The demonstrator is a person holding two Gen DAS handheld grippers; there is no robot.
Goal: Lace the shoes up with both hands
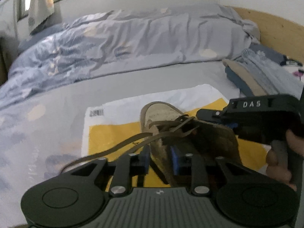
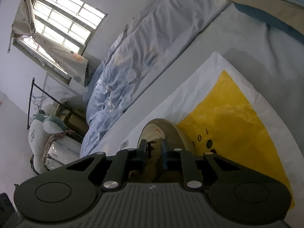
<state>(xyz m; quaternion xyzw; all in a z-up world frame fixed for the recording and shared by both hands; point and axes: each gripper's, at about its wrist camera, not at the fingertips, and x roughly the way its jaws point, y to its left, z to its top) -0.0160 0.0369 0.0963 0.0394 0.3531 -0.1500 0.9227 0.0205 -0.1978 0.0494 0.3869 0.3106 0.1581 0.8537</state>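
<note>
Nearest in the left wrist view, the left gripper (image 1: 159, 158) has its blue pads closed on the rear collar of the shoe (image 1: 182, 133), steadying it. The brown shoe rests on a white-and-yellow plastic bag (image 1: 117, 134) spread on the bed (image 1: 62, 102). A lace (image 1: 114, 148) runs slack from the eyelets toward the lower left, held by neither tool. Beyond, the right gripper (image 1: 207, 113), held in a hand (image 1: 281, 161), reaches into the lacing from the right; its own view shows the jaws narrowly apart over the shoe opening, and whether they pinch a strand cannot be told. Judged step: threading or tightening. The next move calls for securing the loose lace end. Farther back lies a rumpled duvet (image 1: 133, 38).
</note>
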